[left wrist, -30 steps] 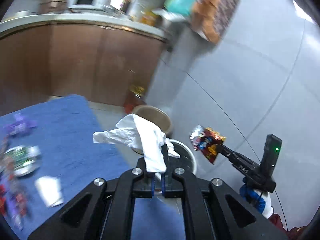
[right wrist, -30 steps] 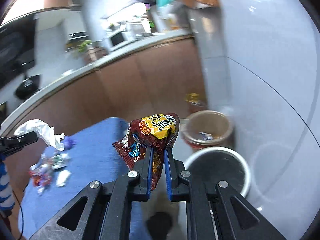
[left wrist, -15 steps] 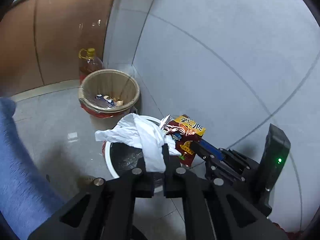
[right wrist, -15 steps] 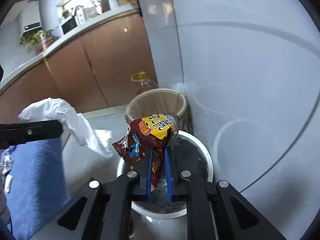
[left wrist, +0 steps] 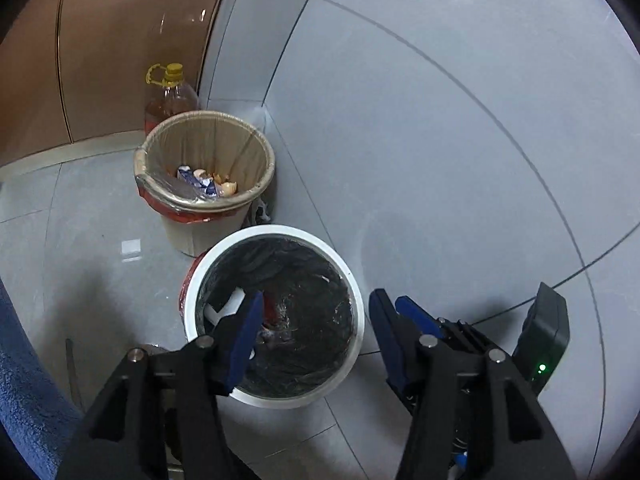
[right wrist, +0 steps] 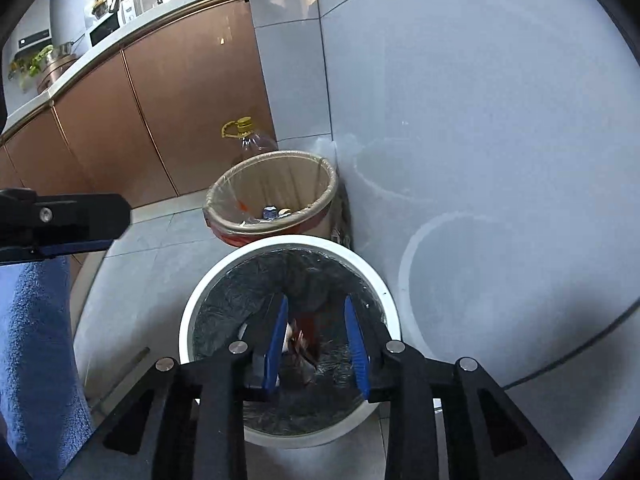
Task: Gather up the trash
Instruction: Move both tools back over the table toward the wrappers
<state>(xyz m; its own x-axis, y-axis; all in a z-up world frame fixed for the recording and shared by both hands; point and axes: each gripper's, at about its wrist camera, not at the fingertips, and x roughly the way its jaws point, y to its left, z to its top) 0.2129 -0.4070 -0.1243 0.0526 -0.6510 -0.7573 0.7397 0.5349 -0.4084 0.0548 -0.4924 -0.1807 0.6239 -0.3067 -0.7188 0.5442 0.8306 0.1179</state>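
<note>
Both grippers hang above the white-rimmed bin (left wrist: 276, 236), which is lined with a black bag: the left gripper (left wrist: 316, 312) has its blue-padded jaws spread wide and empty, and the right gripper (right wrist: 316, 326) likewise has its jaws parted with nothing between them. Inside the bin, directly below the right gripper's gap, lies the red snack wrapper (right wrist: 306, 336), with a white tissue (left wrist: 228, 304) beside it under the left gripper's left finger. Just behind the white-rimmed bin stands a tan bin (left wrist: 204, 124) holding scraps, and behind that an oil bottle (left wrist: 170, 96).
</note>
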